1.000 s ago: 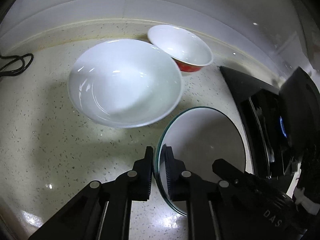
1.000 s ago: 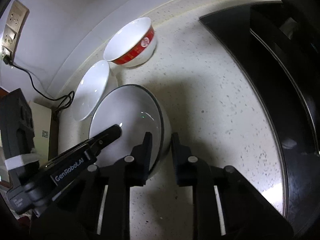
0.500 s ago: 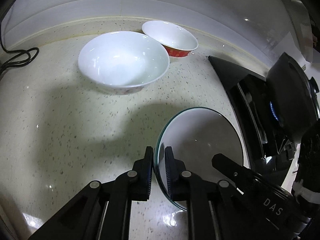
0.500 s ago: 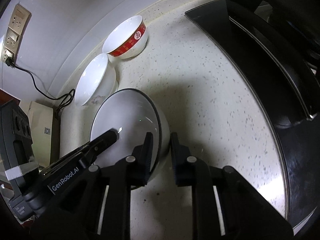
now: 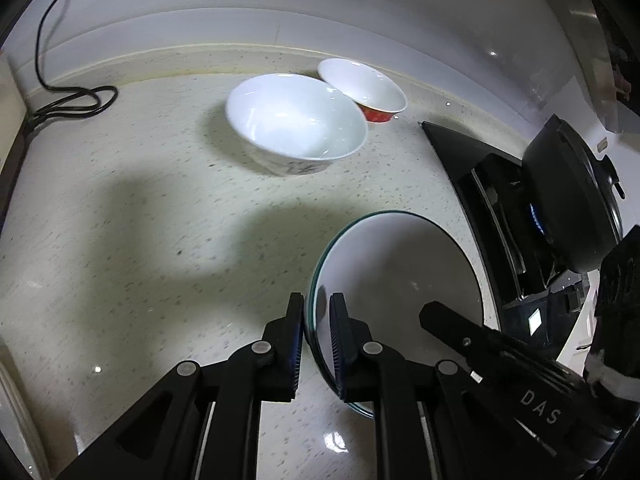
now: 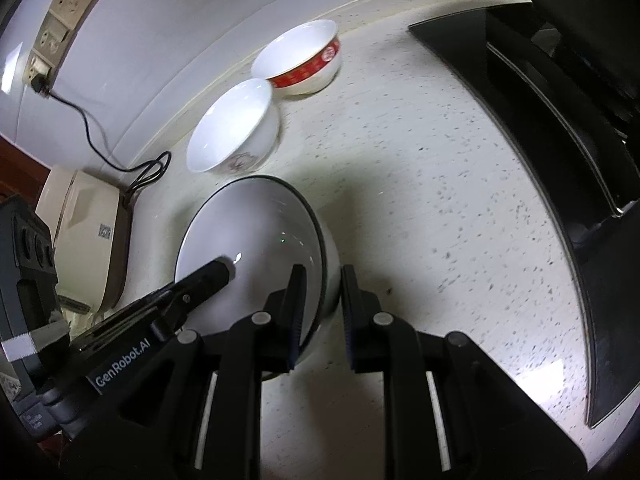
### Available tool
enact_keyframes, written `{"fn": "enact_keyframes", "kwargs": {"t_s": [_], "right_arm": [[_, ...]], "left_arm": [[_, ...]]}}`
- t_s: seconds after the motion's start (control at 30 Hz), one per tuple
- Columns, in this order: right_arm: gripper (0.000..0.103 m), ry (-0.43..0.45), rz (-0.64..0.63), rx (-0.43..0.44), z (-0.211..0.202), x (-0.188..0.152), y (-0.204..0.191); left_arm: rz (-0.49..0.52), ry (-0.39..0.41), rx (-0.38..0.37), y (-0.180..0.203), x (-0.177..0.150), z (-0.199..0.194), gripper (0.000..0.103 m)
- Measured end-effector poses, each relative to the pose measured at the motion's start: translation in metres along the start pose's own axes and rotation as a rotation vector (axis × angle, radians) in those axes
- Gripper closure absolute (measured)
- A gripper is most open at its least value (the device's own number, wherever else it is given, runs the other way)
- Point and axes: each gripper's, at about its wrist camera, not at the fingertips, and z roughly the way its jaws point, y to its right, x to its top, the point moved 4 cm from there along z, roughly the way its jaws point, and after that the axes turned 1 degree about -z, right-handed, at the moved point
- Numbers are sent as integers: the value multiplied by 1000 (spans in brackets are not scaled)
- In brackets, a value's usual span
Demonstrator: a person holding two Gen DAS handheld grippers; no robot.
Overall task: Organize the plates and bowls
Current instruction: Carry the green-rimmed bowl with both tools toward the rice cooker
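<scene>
Both grippers have pulled the bowl [image 5: 400, 280] up and back from the white bowl [image 5: 296, 120] and red bowl [image 5: 366, 90], now well ahead of the jaws.
Left gripper [image 5: 316, 320] and right gripper [image 6: 320, 292] each clamp opposite rims; likely carrying it off to stack. Bowl: white inside, dark-green rim, glossy, lifted off the counter [image 5: 140, 220].

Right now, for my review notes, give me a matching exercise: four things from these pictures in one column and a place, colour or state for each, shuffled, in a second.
Things:
1. green-rimmed bowl
2. red-banded bowl
3. plain white bowl
4. black cable

Descriptions:
A. coiled on the counter by the wall
B. rim clamped by both grippers
C. nearest the back wall, beside the stove
D. on the counter, faint pattern low on its side

Pairs: 1-B, 2-C, 3-D, 4-A
</scene>
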Motion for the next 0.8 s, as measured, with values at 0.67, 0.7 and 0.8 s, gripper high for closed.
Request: {"fn": "enact_keyframes", "kwargs": {"t_s": [0.67,0.7,0.8], "right_arm": [[82,-65,-212,56,23,-22,-104],[82,-71,-225,59,25,-23,-110],[82,-93,-261,68,33,-29,-125]], "left_arm": [[-149,72,61,-100,-24,-62,90],[-164,74,65,-106,-26,-64,90],[-204,78,78,-123,-32,-71,90]]}}
